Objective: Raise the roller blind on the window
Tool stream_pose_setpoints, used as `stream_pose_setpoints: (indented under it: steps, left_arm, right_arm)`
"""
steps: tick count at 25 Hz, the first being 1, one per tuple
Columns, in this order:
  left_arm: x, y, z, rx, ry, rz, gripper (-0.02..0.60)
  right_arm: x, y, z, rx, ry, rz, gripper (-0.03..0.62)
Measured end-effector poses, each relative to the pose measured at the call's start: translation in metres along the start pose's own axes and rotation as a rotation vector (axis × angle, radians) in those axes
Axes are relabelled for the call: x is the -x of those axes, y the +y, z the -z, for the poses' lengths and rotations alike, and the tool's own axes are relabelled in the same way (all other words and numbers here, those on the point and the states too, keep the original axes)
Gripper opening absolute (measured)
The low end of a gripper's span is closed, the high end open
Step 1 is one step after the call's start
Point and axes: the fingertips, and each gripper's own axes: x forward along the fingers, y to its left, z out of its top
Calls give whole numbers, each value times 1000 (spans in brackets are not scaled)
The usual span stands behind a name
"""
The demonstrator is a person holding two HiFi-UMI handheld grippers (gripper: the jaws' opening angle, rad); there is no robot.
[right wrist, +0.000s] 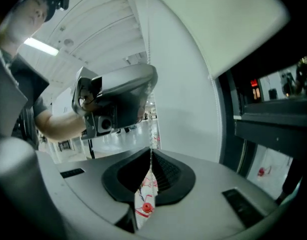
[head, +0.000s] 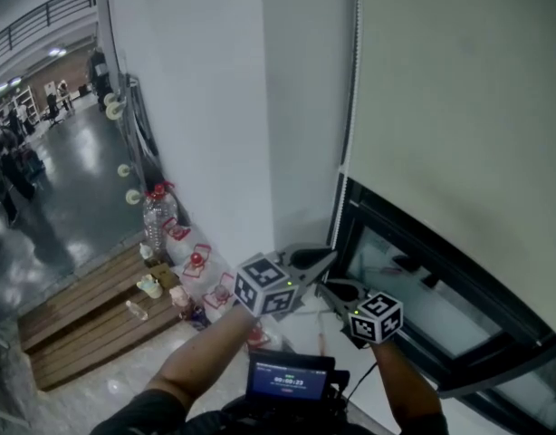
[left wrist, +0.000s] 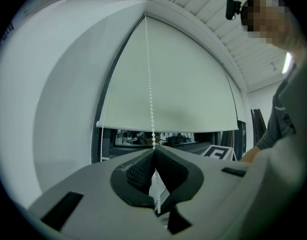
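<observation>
- Head view: the roller blind (head: 459, 107) covers the upper part of the window (head: 414, 293). A strip of glass shows below the blind's bottom edge.
- The bead chain (head: 357, 62) runs down just beside the blind's left edge, between the blind and the white wall (head: 215, 107).
- Both tools I'm driving sit below the blind's lower left corner. The left gripper (head: 329, 254) is the higher one and the right gripper (head: 321, 285) is just beneath it.
- Left gripper view: the left gripper (left wrist: 154, 148) has its jaws closed at the tips, pinching the bead chain (left wrist: 150, 84). The chain rises straight up in front of the blind (left wrist: 183, 84).
- A second run of chain (left wrist: 102, 139) hangs down past the blind's left end.
- Right gripper view: the right gripper (right wrist: 151, 151) has its jaws pressed together at the tips on the same chain (right wrist: 152, 131).
- In that view the left gripper (right wrist: 118, 96) is on the chain directly above, and the blind (right wrist: 213, 24) sits up to the right of both.
</observation>
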Motion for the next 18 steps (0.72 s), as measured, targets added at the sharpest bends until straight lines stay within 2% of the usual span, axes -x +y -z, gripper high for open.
stream_pose_setpoints:
  steps: [2,4,6,9,11,15,18]
  left_arm:
    - [3,0,0,14,-9,-1,-3]
    - [6,1,0,28,-20,-4,-3]
    - [8,2,-1,27,-17,-6,-3]
    - [8,2,3,25,-7,3,-5]
    - [7,2,5,27,-9,8,-5]
    - [6,-1,1,25,-8,16,-5]
    - [7,-2,1,23,-7,21,-5]
  right_arm:
    - [8,3,0,81,22,0,34]
    - [20,2,-9,102,12,-1,46]
    - [34,-1,-32,117,-19,-2,117]
    - [51,0,-84,210,-84,-12,129]
    - [57,2,-127,252,-163,-28,132]
    - [67,4,-220,221,-357,-28,132]
    - [72,1,-269,229,-427,-12,132]
